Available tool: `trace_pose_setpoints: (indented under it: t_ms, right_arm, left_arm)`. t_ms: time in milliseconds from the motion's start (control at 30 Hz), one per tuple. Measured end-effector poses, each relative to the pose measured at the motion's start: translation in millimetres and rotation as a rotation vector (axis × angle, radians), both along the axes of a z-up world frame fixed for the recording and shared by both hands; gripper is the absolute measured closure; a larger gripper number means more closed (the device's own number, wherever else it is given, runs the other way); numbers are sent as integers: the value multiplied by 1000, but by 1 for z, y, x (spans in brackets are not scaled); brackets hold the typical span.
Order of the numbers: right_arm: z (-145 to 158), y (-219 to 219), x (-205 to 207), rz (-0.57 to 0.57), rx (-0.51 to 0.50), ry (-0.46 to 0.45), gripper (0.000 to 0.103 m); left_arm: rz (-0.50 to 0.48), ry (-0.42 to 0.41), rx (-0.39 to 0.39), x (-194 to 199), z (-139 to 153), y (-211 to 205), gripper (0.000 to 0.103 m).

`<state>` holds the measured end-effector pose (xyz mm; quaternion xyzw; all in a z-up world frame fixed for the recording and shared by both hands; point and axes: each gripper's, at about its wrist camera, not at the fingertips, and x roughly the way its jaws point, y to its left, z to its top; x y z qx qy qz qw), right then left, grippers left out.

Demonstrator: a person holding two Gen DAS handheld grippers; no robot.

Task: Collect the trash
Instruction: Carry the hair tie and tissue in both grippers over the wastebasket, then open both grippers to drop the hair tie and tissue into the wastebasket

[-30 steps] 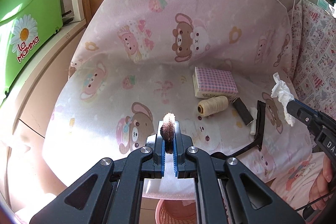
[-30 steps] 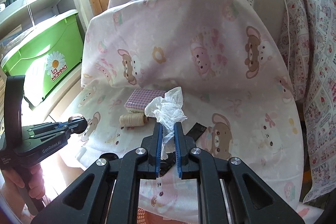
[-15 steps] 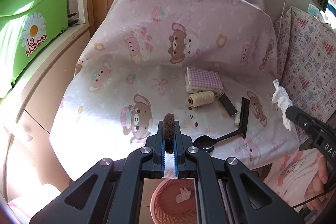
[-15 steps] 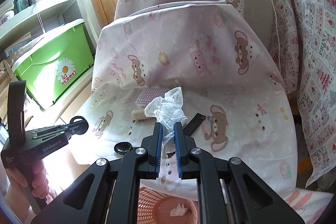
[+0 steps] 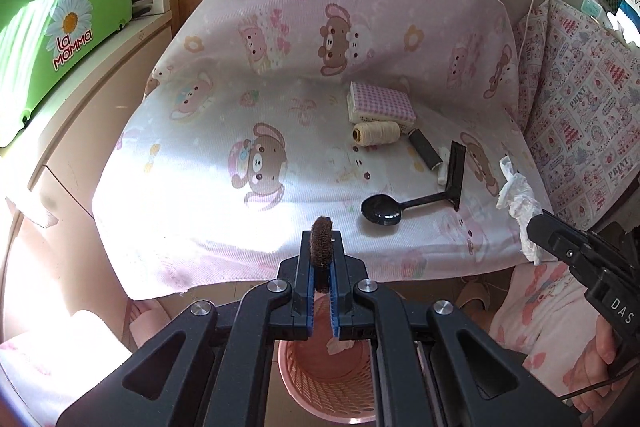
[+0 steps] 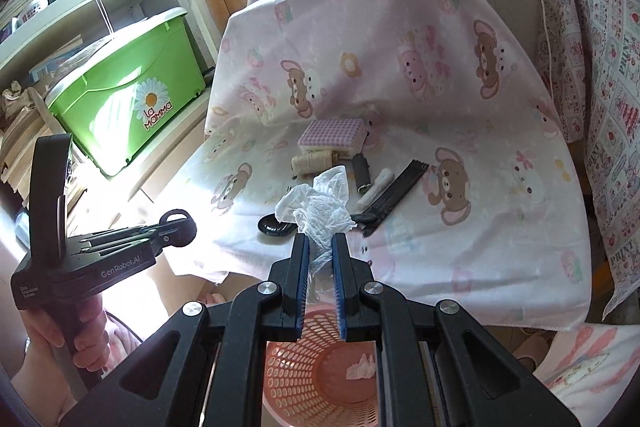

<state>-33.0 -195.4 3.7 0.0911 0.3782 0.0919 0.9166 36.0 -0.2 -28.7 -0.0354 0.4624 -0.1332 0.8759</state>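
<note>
Both loads hung over the pink basket point(image 6: 320, 379): left gripper point(image 5: 322, 261) fingers pinched a brown fuzzy scrap point(image 5: 322, 247), right gripper point(image 6: 320, 259) fingers pinched crumpled plastic wrap point(image 6: 320, 211). The dropping step seemed at hand. Next, each pair of fingers likely needed to spread directly above the basket below them.

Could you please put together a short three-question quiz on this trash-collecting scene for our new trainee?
1. True or false: the left gripper is shut on a small brown fuzzy scrap.
2. What does the right gripper hold? A) thread spool B) crumpled white tissue C) black spoon
3. Fill in: below both grippers stands a pink ___ with one white scrap already inside.

Key
1. True.
2. B, the crumpled white tissue; the black spoon lies on the bear-print cover.
3. Basket: the pink basket.
</note>
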Motion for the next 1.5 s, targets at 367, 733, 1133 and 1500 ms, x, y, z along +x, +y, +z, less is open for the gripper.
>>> trace_pose_setpoints:
  t_ms: [367,733,1133,1500]
  right_arm:
    - [-39,37,-5,146,-72,149,90]
    - [-82,51,0,154,-131,281,90]
    - [-141,38,14,135,-91,478,90]
    - [-208,37,27,115,-118,678,90]
  left_arm:
    - [-53,190,-38,-9,-38,-9,98]
    - [-89,345,41,-8,-87,-29,98]
    - [-89,529,79,-1,-146,-41,98]
    - [-31,669,91,7,-191,-36,95]
